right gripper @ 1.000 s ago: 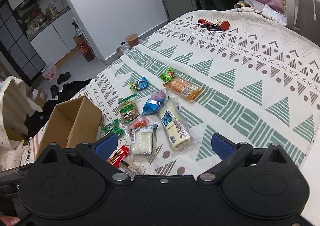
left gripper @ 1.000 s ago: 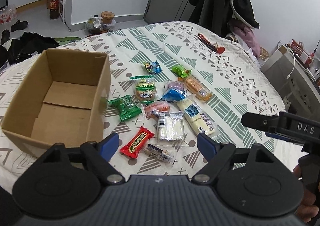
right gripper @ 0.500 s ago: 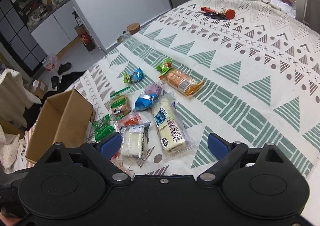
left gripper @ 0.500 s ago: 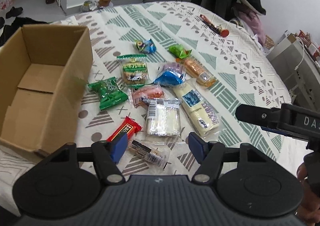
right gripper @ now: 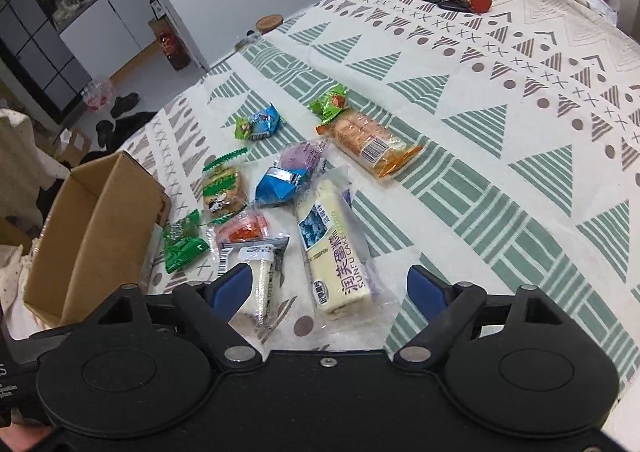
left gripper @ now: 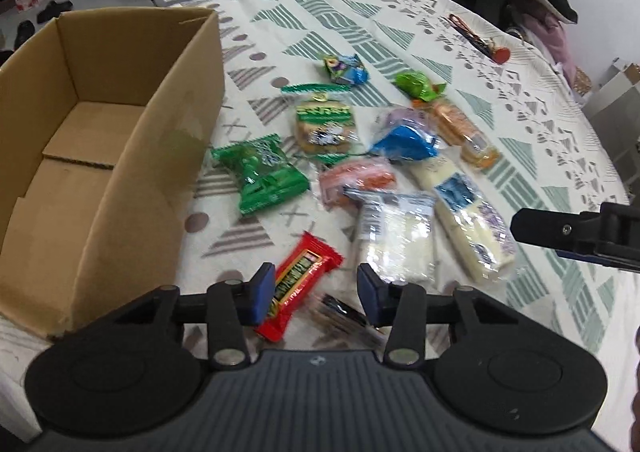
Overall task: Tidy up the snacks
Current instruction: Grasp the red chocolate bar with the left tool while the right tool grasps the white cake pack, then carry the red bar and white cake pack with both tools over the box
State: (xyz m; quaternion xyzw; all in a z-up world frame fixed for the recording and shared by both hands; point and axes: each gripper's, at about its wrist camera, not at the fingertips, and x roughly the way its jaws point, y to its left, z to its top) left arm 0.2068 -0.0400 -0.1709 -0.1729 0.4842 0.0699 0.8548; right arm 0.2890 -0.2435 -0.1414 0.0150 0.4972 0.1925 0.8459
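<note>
Cardboard box (left gripper: 100, 140) stands open and empty at the left of the patterned bed cover (left gripper: 520, 124); no snack is in it yet, so the sorting looks to be at its first pick.

Left hand-held gripper (left gripper: 316, 294): jaws moderately apart, nothing held. The red candy bar (left gripper: 298, 284) lies just past the left pad, partly between the pads, with a small dark wrapper (left gripper: 340, 312) under the right pad. Judgement: red bar is the target. The next move calls for lowering, centring the bar between the pads, closing, then carrying left over the box wall.

Moving right through the spread: green packet (left gripper: 262, 180) just beside the box; green-labelled biscuit pack (left gripper: 324, 124); orange pouch (left gripper: 356, 178); clear pack of white wafers (left gripper: 394, 240); blue wrapper (left gripper: 406, 140) with a purple one touching it; long white cake bar (right gripper: 336, 252); orange cracker pack (right gripper: 366, 142); two small candies at the far side.

Right hand-held gripper (right gripper: 330, 290): jaws wide, empty, hovering over the near end of the cake bar, wafer pack at its left pad.

Obstacles: the dark wrapper lies touching or close against the red bar and risks being pinched with it. The near box wall is tall and must be cleared. Packs are glossy film, probably slippery. Keys with a red tag (right gripper: 460, 0) lie far off, no hindrance.
</note>
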